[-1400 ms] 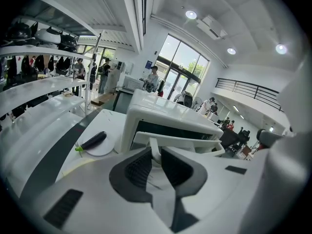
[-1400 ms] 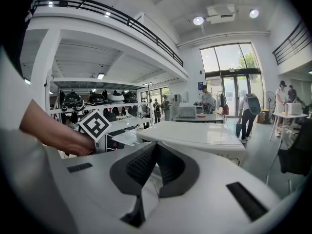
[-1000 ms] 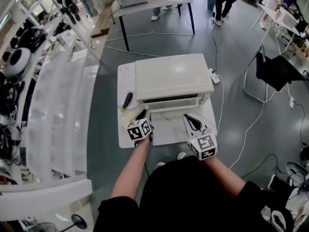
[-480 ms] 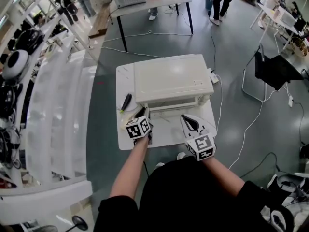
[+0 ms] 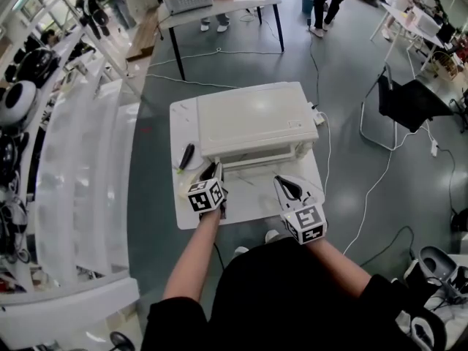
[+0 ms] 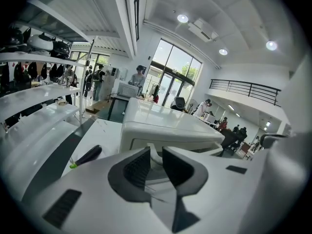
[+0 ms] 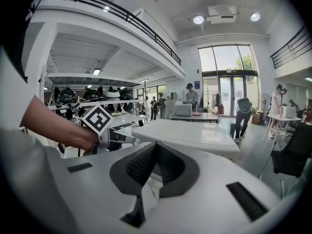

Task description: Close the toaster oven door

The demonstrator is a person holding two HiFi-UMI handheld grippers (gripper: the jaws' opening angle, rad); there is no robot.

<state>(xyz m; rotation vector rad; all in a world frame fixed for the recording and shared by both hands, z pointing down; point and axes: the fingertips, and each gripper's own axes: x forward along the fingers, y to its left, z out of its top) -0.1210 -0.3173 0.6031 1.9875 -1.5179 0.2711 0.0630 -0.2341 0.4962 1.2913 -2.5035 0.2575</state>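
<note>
A white toaster oven (image 5: 252, 115) stands on a small white table (image 5: 183, 115). Its door looks upright against the front, with the handle (image 5: 263, 161) jutting out along the top. My left gripper (image 5: 214, 169) is at the handle's left end. In the left gripper view (image 6: 156, 152) its jaws have just been opening and stand open, with a white piece of the handle (image 6: 154, 150) in the gap. My right gripper (image 5: 287, 183) hovers over the table in front of the oven's right half. The right gripper view (image 7: 154, 147) shows it shut and holding nothing.
A black-handled tool with a green tip (image 5: 186, 156) lies on the table left of the oven. White shelving (image 5: 88, 159) runs along the left. On the right are a black chair (image 5: 409, 101) and floor cables (image 5: 322, 145). Another table (image 5: 219, 2) and people stand far behind.
Both grippers keep their places at the oven front. The whole scene has shifted slightly left in the head view.
</note>
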